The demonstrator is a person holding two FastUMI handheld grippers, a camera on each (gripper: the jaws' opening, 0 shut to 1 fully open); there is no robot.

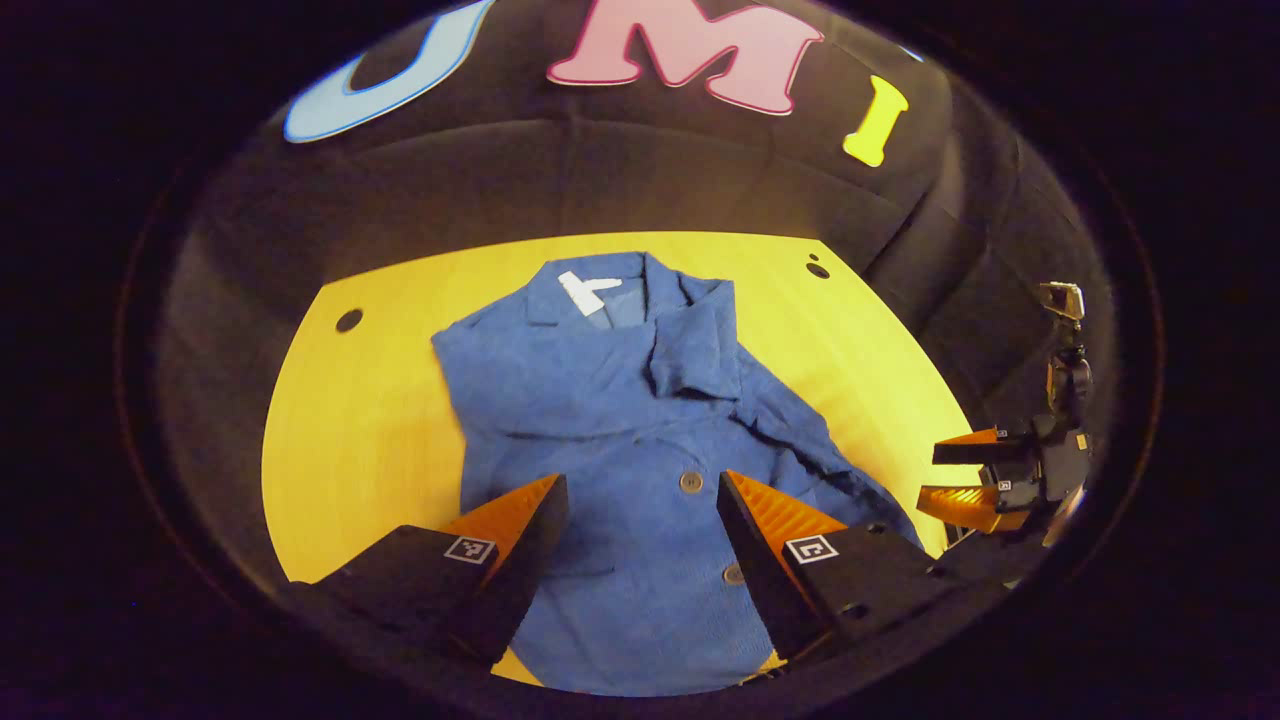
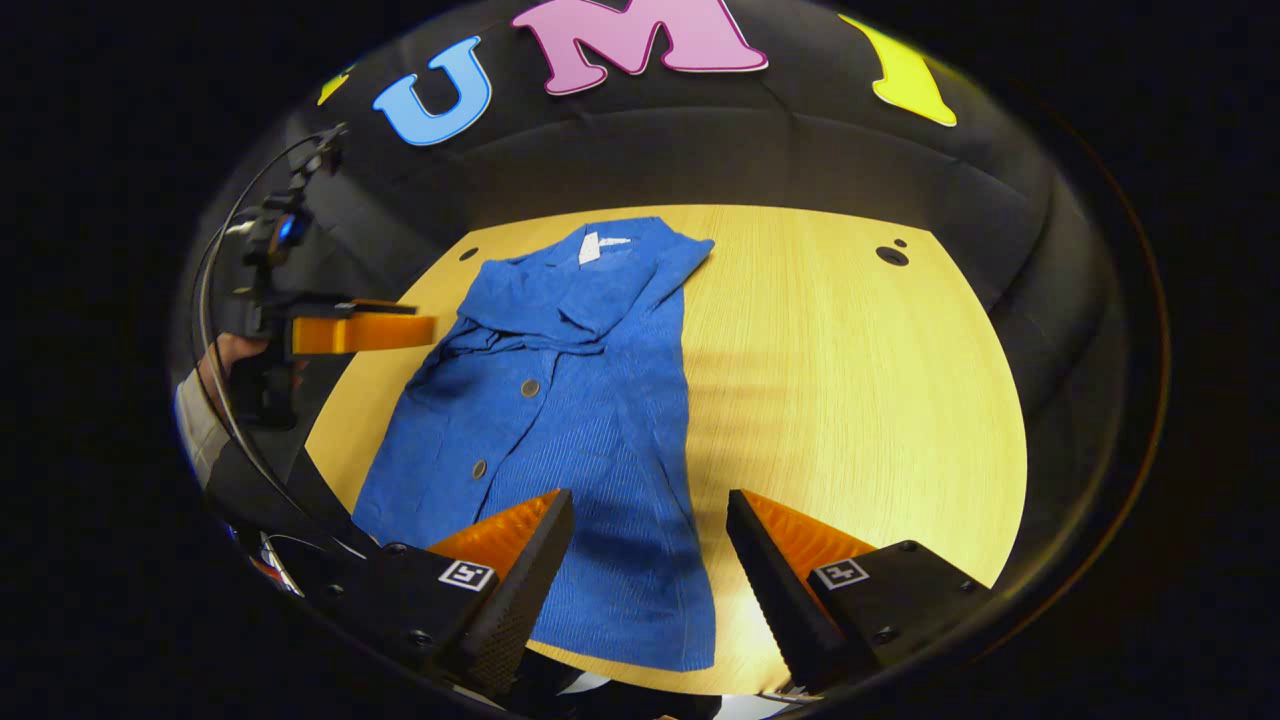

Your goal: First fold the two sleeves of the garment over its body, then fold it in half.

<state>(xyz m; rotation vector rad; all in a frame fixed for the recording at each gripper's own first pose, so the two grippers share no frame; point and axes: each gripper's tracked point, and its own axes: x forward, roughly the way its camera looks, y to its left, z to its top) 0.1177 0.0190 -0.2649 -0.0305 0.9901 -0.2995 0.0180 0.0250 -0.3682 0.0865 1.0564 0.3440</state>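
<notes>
Both claws, the left claw (image 1: 642, 525) and right claw (image 2: 650, 545), hung wide open and empty over the blue shirt (image 2: 570, 420), whose sleeve folds near 12 o'clock on the tabletop (image 2: 850, 400) might slip open if tugged.

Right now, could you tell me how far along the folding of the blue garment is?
Both sleeves already lie folded over the blue garment, which makes a narrow strip on the table. Both grippers, left and right, hover open and hold nothing. Folding it in half remains.
</notes>
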